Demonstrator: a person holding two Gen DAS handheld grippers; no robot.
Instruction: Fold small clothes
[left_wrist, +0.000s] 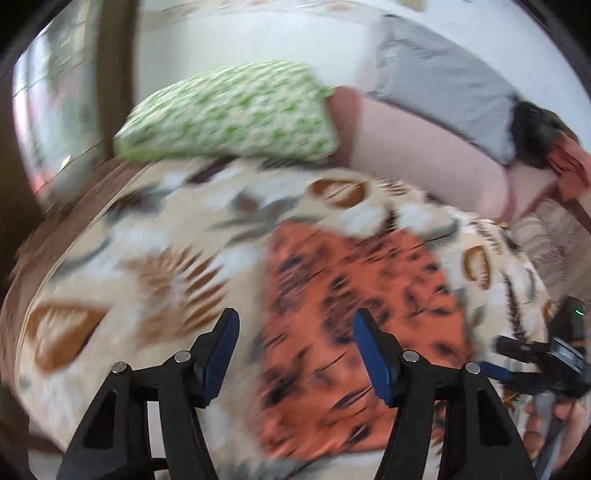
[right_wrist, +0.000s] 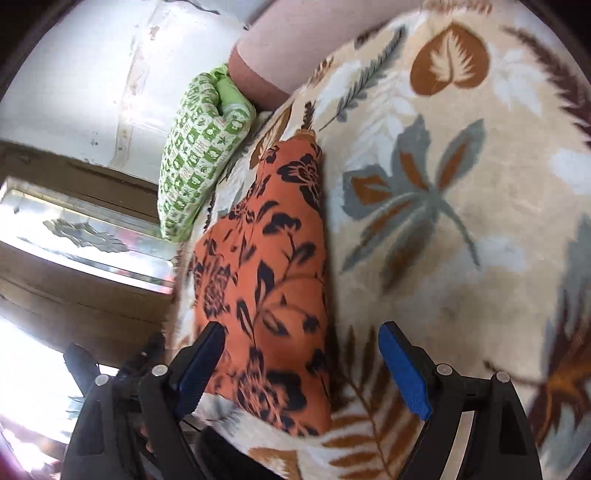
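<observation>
An orange cloth with dark flowers (left_wrist: 351, 295) lies on a leaf-patterned blanket (left_wrist: 147, 240). In the right wrist view the orange cloth (right_wrist: 273, 258) is a long folded strip running away from me, its right edge straight. My left gripper (left_wrist: 295, 314) is open above the cloth's near left part, with nothing between its blue pads. My right gripper (right_wrist: 302, 326) is open wide over the cloth's near end, and its pads are off the fabric. The right gripper (left_wrist: 517, 354) also shows at the right edge of the left wrist view, held by a hand (left_wrist: 554, 424). The left wrist view is blurred.
A green-and-white patterned pillow (left_wrist: 229, 110) (right_wrist: 195, 155) lies at the far end of the blanket (right_wrist: 443, 184), beside a pink bolster (left_wrist: 424, 147) (right_wrist: 288, 40). A grey pillow (left_wrist: 443, 81) sits behind the bolster. More clothes (left_wrist: 569, 162) lie at the far right.
</observation>
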